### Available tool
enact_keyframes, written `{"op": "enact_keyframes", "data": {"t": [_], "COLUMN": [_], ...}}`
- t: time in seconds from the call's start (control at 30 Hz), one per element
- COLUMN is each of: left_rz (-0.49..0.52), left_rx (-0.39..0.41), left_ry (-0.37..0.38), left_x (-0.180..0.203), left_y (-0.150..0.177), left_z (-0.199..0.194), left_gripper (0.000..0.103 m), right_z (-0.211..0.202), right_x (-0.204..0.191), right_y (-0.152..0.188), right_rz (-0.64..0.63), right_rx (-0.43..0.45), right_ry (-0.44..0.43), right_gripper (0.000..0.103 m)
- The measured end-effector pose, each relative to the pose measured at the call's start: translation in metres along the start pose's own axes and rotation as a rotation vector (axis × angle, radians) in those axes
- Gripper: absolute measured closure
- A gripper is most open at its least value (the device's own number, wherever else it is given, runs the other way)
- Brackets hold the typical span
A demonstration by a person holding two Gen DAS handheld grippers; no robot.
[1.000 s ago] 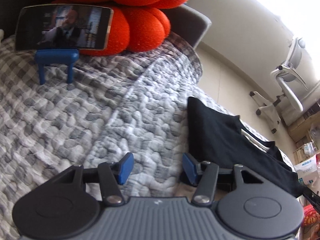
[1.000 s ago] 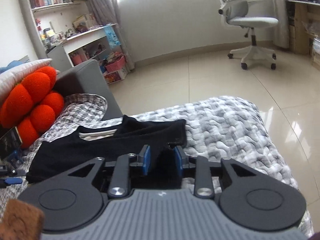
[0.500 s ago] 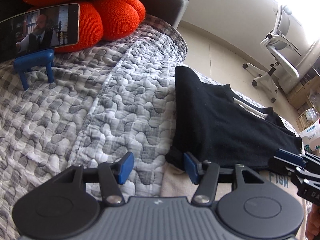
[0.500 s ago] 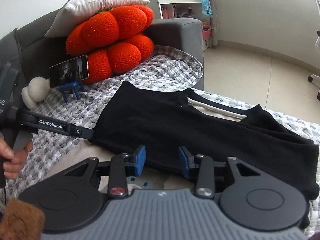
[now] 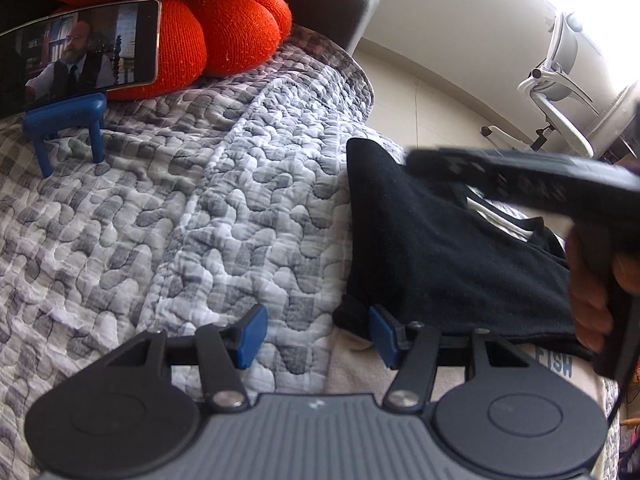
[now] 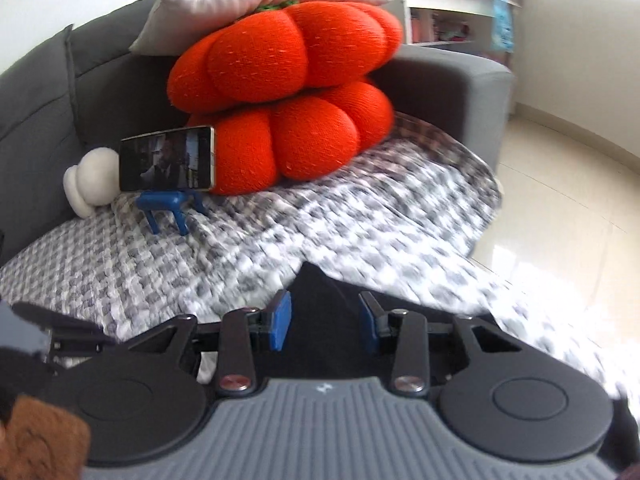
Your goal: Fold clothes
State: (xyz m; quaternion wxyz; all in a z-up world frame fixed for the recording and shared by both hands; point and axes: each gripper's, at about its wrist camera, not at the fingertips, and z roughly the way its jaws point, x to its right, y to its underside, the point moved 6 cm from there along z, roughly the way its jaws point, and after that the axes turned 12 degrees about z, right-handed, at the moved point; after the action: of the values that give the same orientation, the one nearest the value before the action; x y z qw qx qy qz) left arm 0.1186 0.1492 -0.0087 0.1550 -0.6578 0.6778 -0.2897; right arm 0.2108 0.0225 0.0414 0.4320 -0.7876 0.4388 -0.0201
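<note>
— Over on the far left, what's propped up?

— On the grey quilt (image 5: 168, 216) a phone (image 5: 80, 60) stands on a blue stand (image 5: 64, 118) against the orange cushion (image 5: 224, 28). Further right, the left gripper (image 5: 316, 334) hovers with its jaws spread wide and nothing between them, its right pad at the near corner of the black shirt (image 5: 440, 256).

— And the shirt itself?

— It lies flattened on the quilt, partly over a pale garment (image 5: 360, 368) printed "FISH". The right gripper (image 6: 324, 324) is parted too, blue pads either side of the shirt's black corner, not pinching it.

— Which step, then?

— Hard to say: this fits lining up a corner for a fold, or letting go after one. Any fold to come needs both corners pinched cleanly, black cloth only.
</note>
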Motion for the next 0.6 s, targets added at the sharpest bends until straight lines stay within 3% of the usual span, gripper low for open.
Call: {"op": "enact_keyframes", "data": {"t": [0.07,0.17,0.2,0.23,0.43,0.6], "left_rz": [0.007,0.013,0.013,0.011,0.048,0.158], "left_rx": [-0.002,-0.003,-0.003,-0.003,-0.01,-0.048], "left_ry": [-0.002,-0.001,0.001,0.004,-0.025,-0.068], "left_x": [0.001,0.001,0.0,-0.001,0.002,0.009], "left_y": [-0.001,-0.001,-0.002,-0.002,-0.001,0.007], "left_z": [0.001,0.002,0.002,0.002,-0.002,0.001], "left_gripper": [0.044,0.044,0.044,0.044,0.044,0.044], "right_z": [0.017,0.038,0.043,0.046,0.034,0.061], "right_x": [-0.005,-0.007,-0.006,-0.004,0.003,0.01], "right_y": [-0.01,-0.007,-0.004,-0.002,-0.008,0.001], "right_rz": [-0.025,-0.055,-0.07,-0.088,-0.028,0.016], "right_rx": [-0.018,-0.081,-0.093,-0.101,0.01,0.016], "right_ry": [-0.034,-0.04,-0.015,0.021,0.04,0.134], "right_gripper": [0.053,0.052,0.062,0.097,0.099,0.099]}}
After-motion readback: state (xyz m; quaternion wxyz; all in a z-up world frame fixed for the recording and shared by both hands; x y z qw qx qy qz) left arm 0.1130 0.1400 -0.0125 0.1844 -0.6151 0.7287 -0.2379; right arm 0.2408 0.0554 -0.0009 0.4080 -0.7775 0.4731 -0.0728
